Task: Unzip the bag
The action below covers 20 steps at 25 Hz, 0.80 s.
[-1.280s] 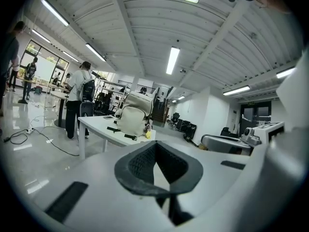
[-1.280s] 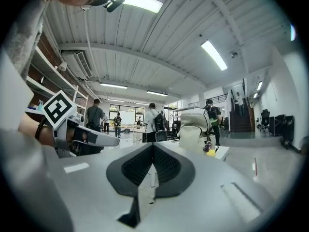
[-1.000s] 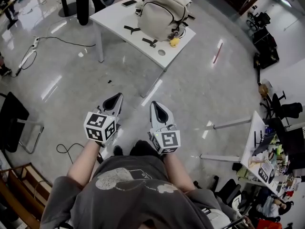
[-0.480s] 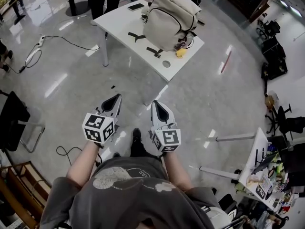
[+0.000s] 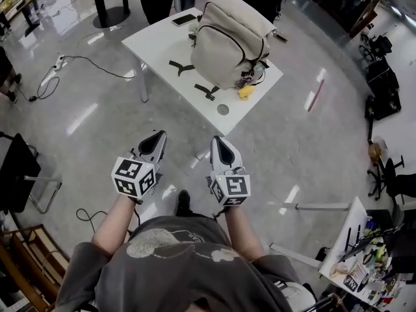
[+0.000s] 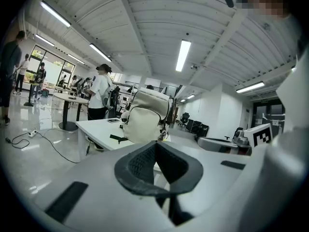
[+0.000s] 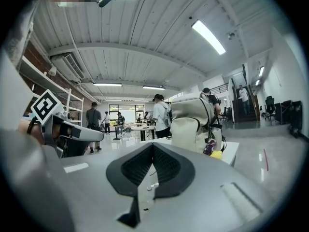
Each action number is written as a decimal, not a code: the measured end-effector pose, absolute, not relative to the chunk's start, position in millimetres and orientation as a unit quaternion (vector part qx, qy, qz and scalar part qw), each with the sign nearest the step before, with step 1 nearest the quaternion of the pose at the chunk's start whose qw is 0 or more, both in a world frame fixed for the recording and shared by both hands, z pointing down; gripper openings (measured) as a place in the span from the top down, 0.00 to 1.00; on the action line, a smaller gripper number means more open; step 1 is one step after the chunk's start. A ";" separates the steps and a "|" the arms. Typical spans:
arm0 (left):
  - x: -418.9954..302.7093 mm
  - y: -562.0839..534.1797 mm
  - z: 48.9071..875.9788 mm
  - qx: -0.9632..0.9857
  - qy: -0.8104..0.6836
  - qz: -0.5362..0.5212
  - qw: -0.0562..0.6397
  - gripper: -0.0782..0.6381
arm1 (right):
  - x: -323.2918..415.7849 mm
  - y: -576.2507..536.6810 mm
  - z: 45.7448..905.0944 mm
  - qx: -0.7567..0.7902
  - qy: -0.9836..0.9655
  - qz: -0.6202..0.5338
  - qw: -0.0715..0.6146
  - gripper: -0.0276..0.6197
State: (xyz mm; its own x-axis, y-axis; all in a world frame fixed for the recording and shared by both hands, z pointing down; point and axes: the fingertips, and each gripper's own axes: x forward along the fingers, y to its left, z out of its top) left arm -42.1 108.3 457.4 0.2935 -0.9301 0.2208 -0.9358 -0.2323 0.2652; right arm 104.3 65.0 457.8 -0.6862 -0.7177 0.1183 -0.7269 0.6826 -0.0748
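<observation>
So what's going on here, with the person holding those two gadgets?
A person holds a two-jaw gripper in each hand. The left gripper and the right gripper are both shut and empty, and they point toward a white table. A cream backpack stands upright on it and looks closed. The person stands short of the table, so the unzipping has not begun.

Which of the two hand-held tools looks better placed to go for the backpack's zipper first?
Right, probably. The right tool lines up straight below the backpack in the head view; the left tool sits off to its side. Both are shut, empty and well short of the table.
</observation>
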 end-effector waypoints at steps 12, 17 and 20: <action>-31.3 41.7 463.2 0.761 -0.625 0.008 0.173 0.88 | 122.2 -12.7 469.9 0.364 -0.928 0.068 0.041 0.96; -28.5 29.7 464.9 0.757 -0.631 0.008 0.173 0.88 | 124.7 -35.2 469.7 0.360 -0.930 0.067 0.041 0.96; -32.6 19.4 462.9 0.753 -0.635 0.005 0.171 0.88 | 120.1 -39.8 469.0 0.353 -0.933 0.062 0.043 0.96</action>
State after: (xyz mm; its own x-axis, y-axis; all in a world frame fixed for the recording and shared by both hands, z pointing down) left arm -32.6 19.4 462.9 0.1935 -0.9547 0.2260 -0.9585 -0.1347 0.2513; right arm 120.1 -39.8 469.0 -0.7469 -0.6533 0.1239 -0.6639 0.7428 -0.0862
